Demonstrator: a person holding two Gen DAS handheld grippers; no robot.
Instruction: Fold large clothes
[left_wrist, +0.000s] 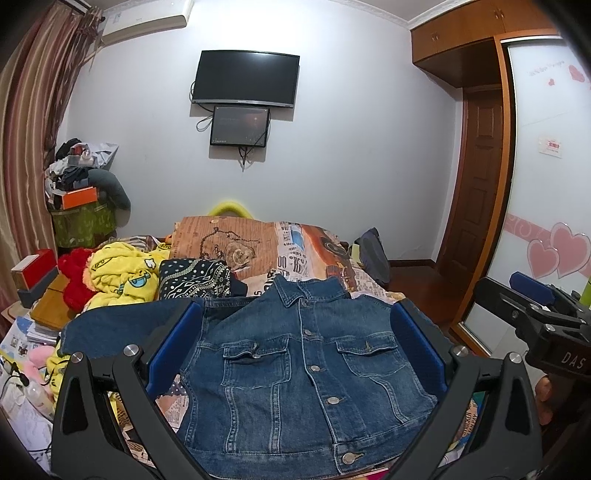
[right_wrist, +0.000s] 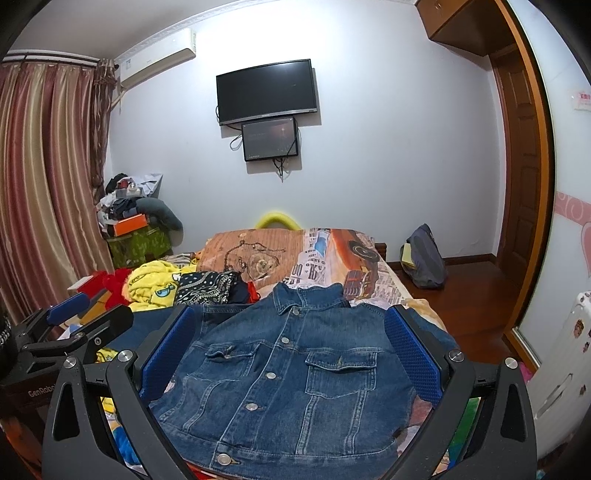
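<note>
a denim jacket (left_wrist: 295, 369) lies spread out front side up on the bed (left_wrist: 369, 288), buttoned, collar pointing toward the far wall, two chest pockets showing. one sleeve stretches out flat to the left in the left wrist view; the other side isn't clear to me.

left claw (left_wrist: 295, 354) is spread wide, its blue pads framing the jacket body on both sides, and it's holding nothing. i can't tell if the fingers touch the denim or sit just above it. right claw (right_wrist: 291, 354) is the same deal: spread wide over the jacket, nothing pinched. each claw also shows up at the edge of the other's view, right one at the far right of the left camera, left one at the far left of the right camera, so they sit side by side near the jacket's hem end.

beyond the collar there's a newspaper-print quilt (left_wrist: 303, 254) bunched up on the bed. left of the jacket is a pile: a yellow cartoon-print garment (left_wrist: 122, 273), something red and fuzzy (left_wrist: 75, 280), and a dark patterned cloth (left_wrist: 192, 282). on the wall hangs a black tv (left_wrist: 245, 79) with a smaller screen (left_wrist: 239, 126) just under it. a dark backpack (right_wrist: 424, 258) sits on the wood floor right of the bed.
</note>
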